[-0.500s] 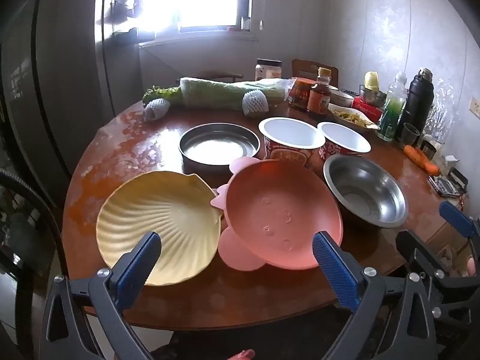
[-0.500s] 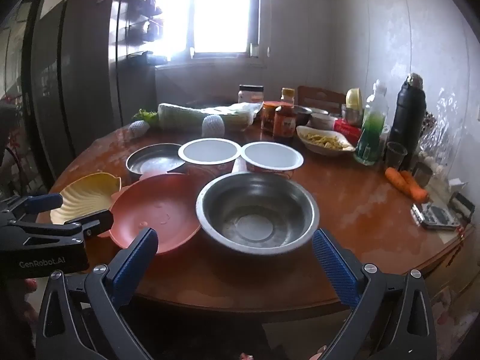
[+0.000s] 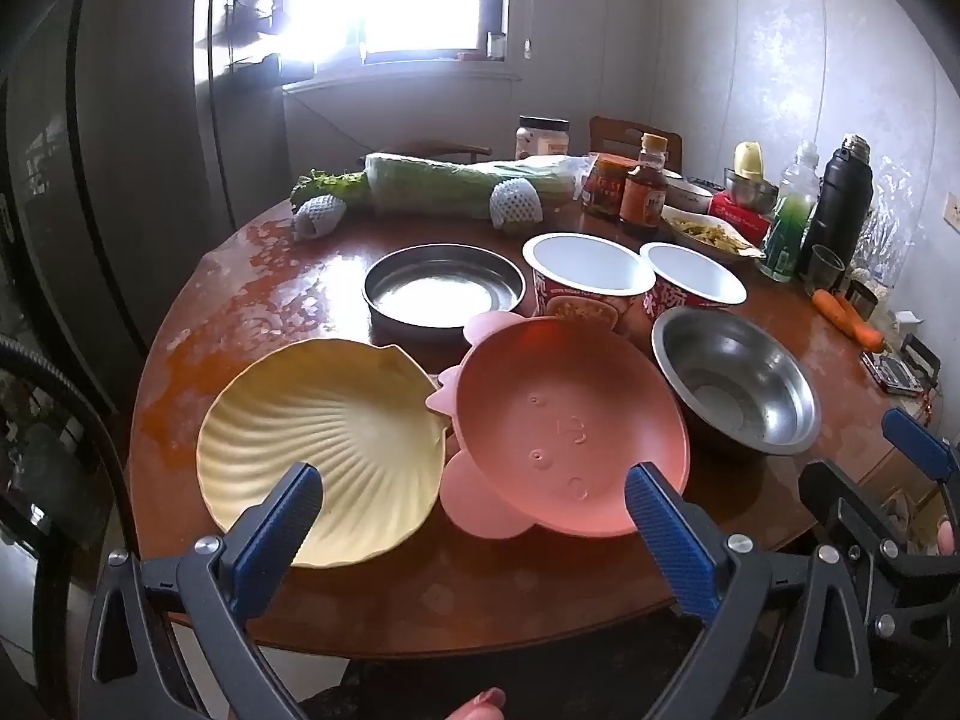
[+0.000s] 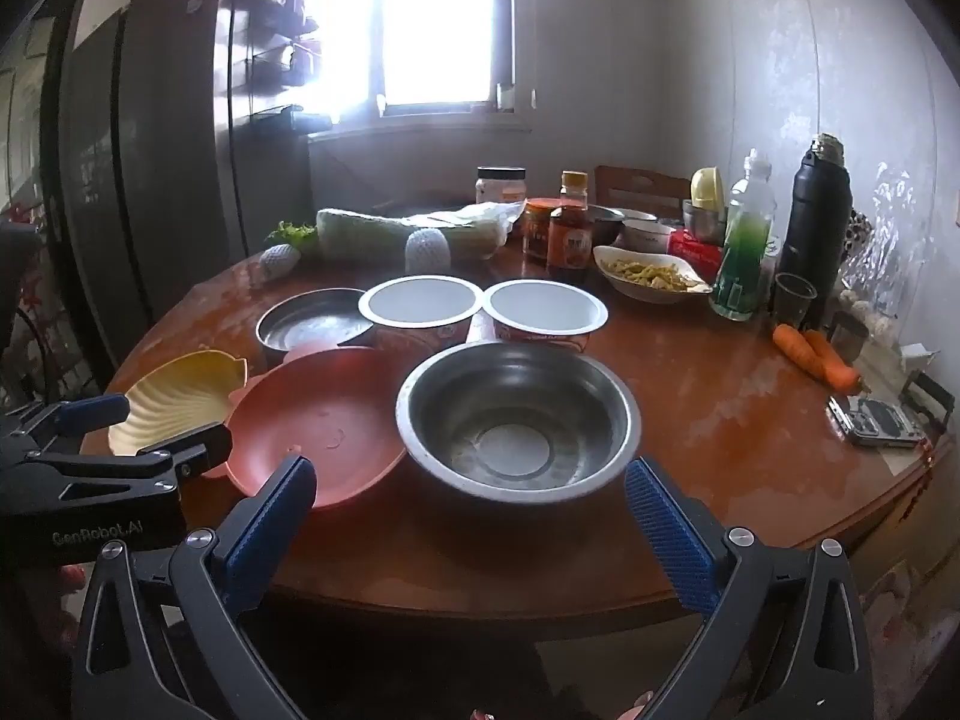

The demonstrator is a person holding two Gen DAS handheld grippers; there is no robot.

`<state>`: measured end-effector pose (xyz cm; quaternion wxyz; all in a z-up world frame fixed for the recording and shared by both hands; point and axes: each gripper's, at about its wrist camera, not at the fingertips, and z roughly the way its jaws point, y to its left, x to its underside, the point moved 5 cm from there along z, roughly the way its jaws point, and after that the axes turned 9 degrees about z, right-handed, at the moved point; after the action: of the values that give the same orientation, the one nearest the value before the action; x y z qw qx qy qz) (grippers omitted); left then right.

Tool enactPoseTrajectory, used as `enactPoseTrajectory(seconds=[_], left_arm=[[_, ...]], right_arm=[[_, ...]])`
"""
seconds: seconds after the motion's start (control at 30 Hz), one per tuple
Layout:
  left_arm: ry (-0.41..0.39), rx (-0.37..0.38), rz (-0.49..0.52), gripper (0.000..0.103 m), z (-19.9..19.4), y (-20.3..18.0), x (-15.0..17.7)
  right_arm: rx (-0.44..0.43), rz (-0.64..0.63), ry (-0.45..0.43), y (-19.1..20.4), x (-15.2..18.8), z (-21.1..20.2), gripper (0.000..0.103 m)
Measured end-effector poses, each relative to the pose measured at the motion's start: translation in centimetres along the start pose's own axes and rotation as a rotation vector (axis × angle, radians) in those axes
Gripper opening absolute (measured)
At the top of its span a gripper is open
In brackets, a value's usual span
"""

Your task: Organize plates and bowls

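Note:
On the round wooden table sit a yellow shell-shaped plate (image 3: 318,444), a pink animal-shaped bowl (image 3: 564,426), a steel bowl (image 3: 735,381), a flat steel dish (image 3: 444,291) and two white paper bowls (image 3: 588,273) (image 3: 693,282). My left gripper (image 3: 474,510) is open and empty, at the table's near edge in front of the yellow plate and pink bowl. My right gripper (image 4: 471,501) is open and empty, in front of the steel bowl (image 4: 516,420). The pink bowl (image 4: 318,420) and yellow plate (image 4: 180,399) lie to its left.
At the back lie a wrapped cabbage (image 3: 456,186), sauce jars (image 3: 642,192), a dish of food (image 4: 651,276), a green bottle (image 4: 744,252), a black flask (image 4: 819,222), a glass (image 4: 792,300), carrots (image 4: 816,357) and a small device (image 4: 879,423). A dark fridge (image 4: 120,180) stands left.
Both grippers have shifted only slightly; the dishes have not moved.

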<state>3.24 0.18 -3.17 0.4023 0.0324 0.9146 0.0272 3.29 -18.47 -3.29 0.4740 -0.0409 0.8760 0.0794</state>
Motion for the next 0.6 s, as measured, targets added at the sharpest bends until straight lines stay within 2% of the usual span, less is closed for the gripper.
enactPoseTrajectory(seconds=[0.6], left_arm=[[0.012, -0.009, 0.001, 0.102, 0.59, -0.29, 0.18]], right_arm=[[0.003, -0.007, 0.000, 0.11, 0.25, -0.06, 0.103]])
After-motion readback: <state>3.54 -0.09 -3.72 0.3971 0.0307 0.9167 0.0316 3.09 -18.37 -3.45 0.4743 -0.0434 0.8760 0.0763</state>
